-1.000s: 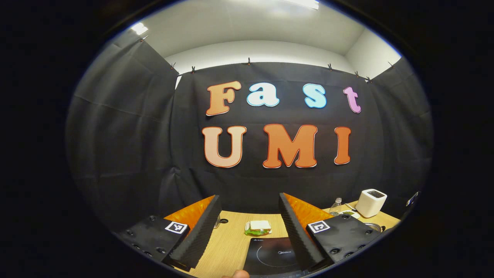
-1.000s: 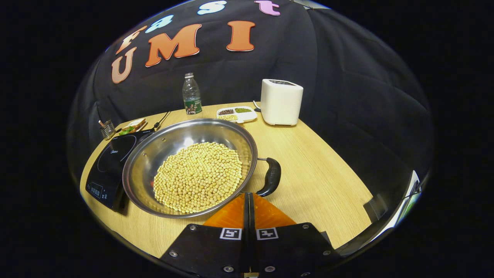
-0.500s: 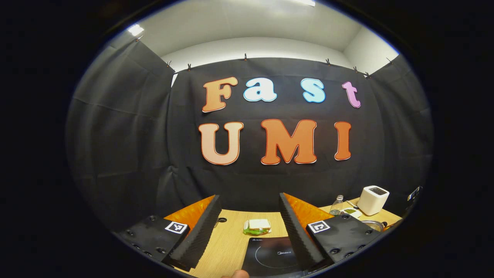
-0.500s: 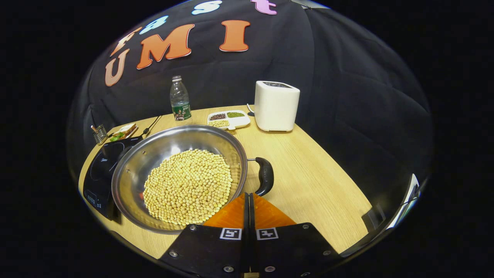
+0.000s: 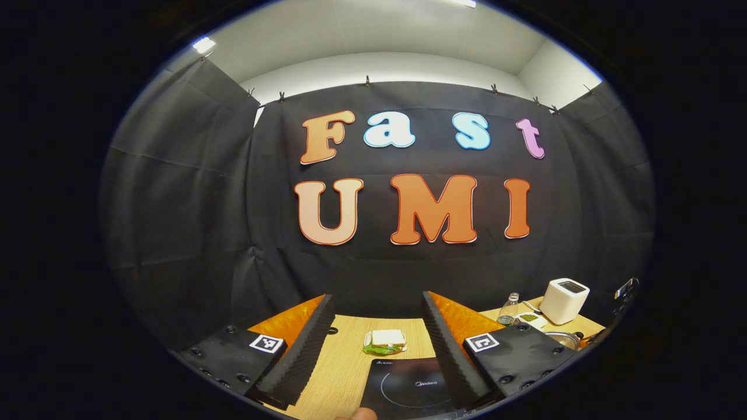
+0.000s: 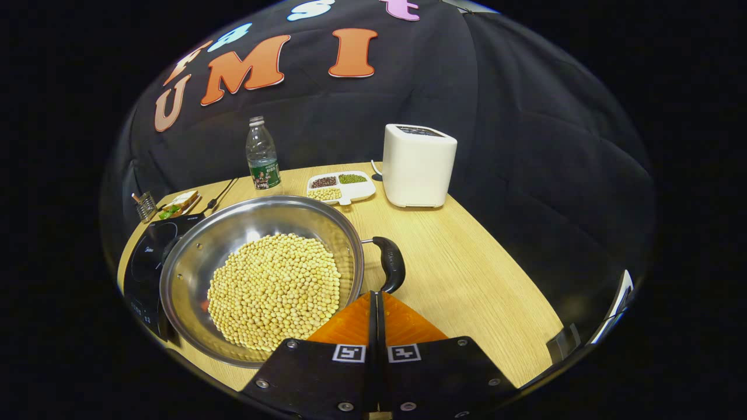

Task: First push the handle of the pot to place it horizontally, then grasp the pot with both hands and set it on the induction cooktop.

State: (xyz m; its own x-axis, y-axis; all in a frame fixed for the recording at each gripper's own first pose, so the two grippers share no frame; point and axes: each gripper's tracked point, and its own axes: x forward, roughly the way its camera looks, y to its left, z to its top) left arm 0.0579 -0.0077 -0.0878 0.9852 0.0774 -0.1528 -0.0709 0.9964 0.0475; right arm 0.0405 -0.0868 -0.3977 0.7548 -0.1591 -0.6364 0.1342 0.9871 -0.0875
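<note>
A steel pot [image 6: 233, 233] full of pale yellow beans [image 6: 274, 289] sits on the wooden table [image 6: 478, 280]. Its left rim overlaps the black induction cooktop [image 6: 146, 256]. One black side handle [image 6: 390, 262] points to the right. My right gripper [image 6: 376, 294] is shut and holds nothing. Its tips sit just at the near end of that handle, and I cannot tell whether they touch. My left gripper [image 5: 376, 297] is open and raised, above the cooktop [image 5: 408, 388]. The pot's rim [image 5: 563, 338] peeks in at the far right.
A white box-shaped appliance [image 6: 417, 165], a divided dish of grains [image 6: 339, 186] and a water bottle [image 6: 261, 154] stand behind the pot. A sandwich [image 6: 178, 203] and a small metal holder [image 6: 146, 205] lie beyond the cooktop. Bare table stretches right of the handle.
In the right gripper view the pot and its handle have slid left and nearer to the shut fingertips. The left gripper view has shifted only slightly, still open.
</note>
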